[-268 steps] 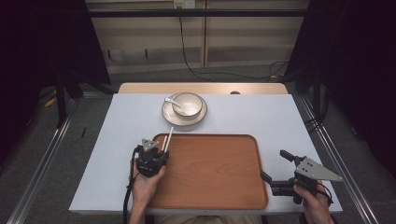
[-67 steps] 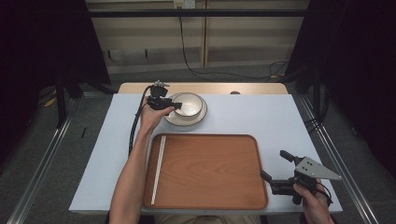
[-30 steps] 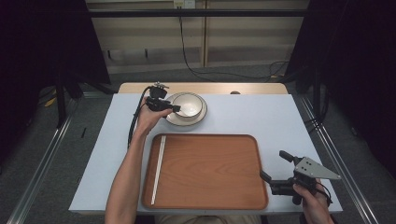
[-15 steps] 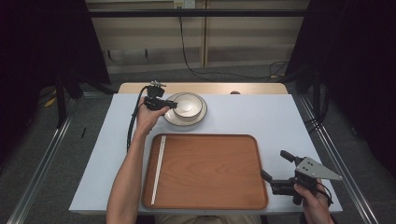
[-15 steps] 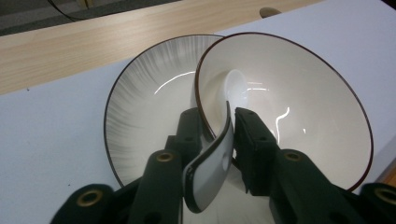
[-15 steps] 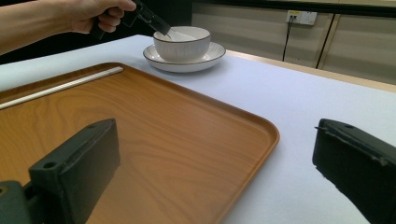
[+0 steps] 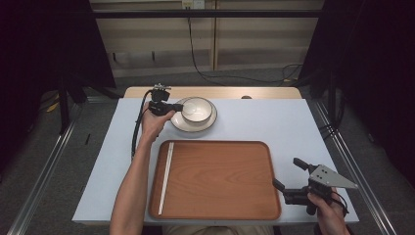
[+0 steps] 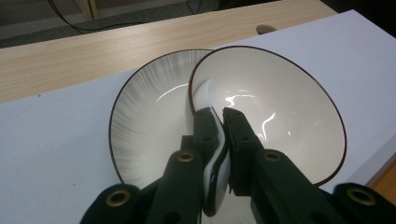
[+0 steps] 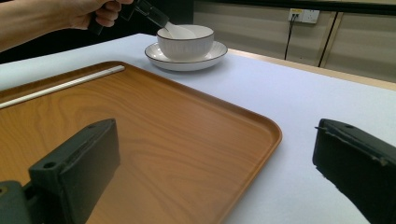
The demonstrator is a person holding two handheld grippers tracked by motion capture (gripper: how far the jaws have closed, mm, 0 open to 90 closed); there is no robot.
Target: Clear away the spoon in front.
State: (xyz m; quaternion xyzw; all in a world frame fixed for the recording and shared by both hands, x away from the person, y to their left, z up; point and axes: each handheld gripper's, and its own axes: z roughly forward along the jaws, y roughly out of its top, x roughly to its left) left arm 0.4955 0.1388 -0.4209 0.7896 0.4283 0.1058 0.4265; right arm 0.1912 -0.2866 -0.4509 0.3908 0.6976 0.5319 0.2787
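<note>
- Two claws are in play: the left claw [image 8: 219,122] has just been closing and now pinches the handle of the white spoon [image 8: 211,154], whose scoop end rests inside the bowl [image 8: 275,116]; the right claw [image 7: 289,179] hangs released, jaws wide, off the tray's near right corner, holding nothing
- Spoon slip is the first risk, I judge: the glazed handle is smooth and curved, and the pads catch it along a narrow edge, so a quick lift could let it twist or slide out and drop back onto the crockery
- Bowl tipping is the next: the bowl sits on the plate [image 8: 144,121], off-centre toward its right side in the left gripper view, and the spoon leans on the bowl's rim. Dragging the spoon sideways instead of up could lever the rim and rock or skid the bowl on the plate
- Plate and bowl stand near the far edge of the white table [image 7: 254,122], so a hard knock could push them toward the wooden strip behind
- Chopsticks [image 7: 165,177] already lie along the left side of the tray [image 7: 220,181]; if the spoon goes beside them, a careless set-down could nudge them or let the spoon roll on the smooth wood
- Cable from the left claw trails beside the forearm and could snag on the way back
</note>
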